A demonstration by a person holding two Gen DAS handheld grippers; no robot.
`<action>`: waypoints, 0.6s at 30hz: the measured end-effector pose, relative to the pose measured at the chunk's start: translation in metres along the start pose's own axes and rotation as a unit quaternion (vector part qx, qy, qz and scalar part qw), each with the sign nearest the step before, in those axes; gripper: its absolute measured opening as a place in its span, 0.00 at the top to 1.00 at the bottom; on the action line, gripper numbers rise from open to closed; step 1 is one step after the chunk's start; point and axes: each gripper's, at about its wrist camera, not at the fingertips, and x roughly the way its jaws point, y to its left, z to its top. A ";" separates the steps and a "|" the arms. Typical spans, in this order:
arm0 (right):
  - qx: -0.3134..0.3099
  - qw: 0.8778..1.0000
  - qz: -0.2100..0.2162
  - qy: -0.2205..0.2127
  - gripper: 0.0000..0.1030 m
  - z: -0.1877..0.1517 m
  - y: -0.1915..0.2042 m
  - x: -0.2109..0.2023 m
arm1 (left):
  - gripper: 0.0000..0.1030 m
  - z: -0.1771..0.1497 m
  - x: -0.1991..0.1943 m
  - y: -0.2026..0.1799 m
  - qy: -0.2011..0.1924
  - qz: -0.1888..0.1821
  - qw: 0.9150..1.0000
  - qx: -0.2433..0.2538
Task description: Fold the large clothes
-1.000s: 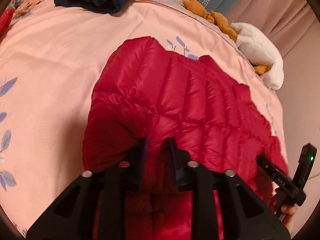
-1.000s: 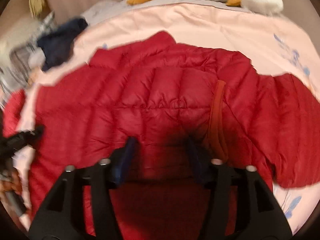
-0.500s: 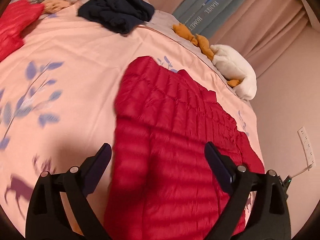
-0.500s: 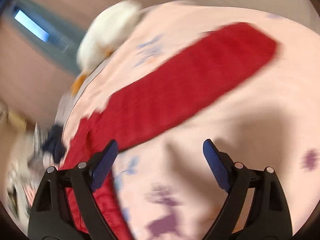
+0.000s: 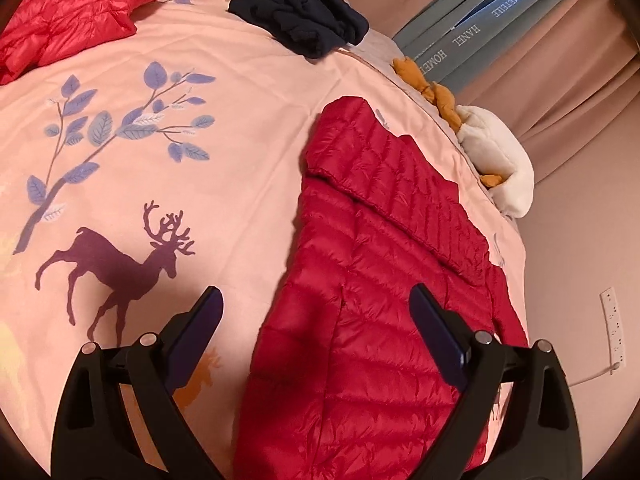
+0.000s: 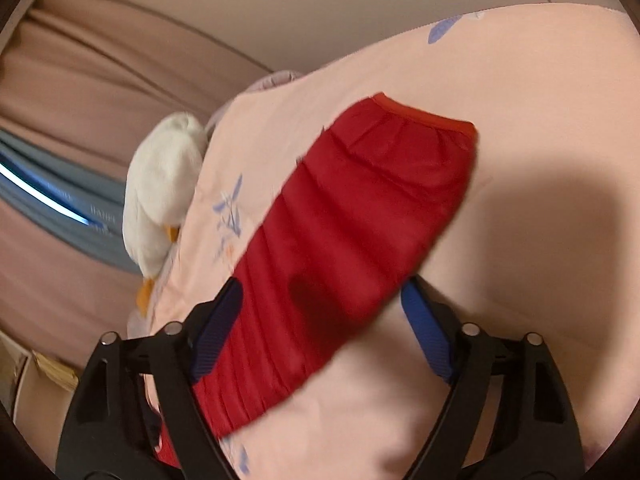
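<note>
The red down jacket (image 5: 384, 280) lies on the pink bed cover (image 5: 240, 128), from 12 to 6 o'clock ahead of the left gripper (image 5: 316, 312), jaws wide and empty. The right gripper (image 6: 320, 300) straddles the jacket's sleeve (image 6: 360, 216), jaws closing, pads not pressing.

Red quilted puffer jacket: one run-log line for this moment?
item: red quilted puffer jacket flat on pink printed bedspread | left tool: open, empty | right tool: closing, straddling sleeve, no grip

A pink bedspread (image 5: 248, 92) with a deer print covers the bed. A red puffer jacket (image 5: 372, 280) lies along its right edge, a folded red jacket (image 5: 72, 12) at the far left corner. A navy garment (image 5: 304, 20) and a white plush toy (image 5: 496, 160) lie along the far edge.
</note>
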 end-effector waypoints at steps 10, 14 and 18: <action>-0.040 0.998 -0.047 -0.033 0.94 0.009 0.024 0.005 | 0.09 -0.007 -0.006 -0.022 -0.004 -0.001 0.999 0.032; -0.168 0.984 0.005 -0.066 0.95 -0.011 0.102 -0.024 | 0.09 -0.012 -0.003 -0.030 0.006 -0.024 0.999 0.037; -0.302 0.948 0.076 -0.067 0.95 -0.060 0.198 -0.047 | 0.09 -0.018 -0.002 -0.043 0.016 -0.055 0.997 0.043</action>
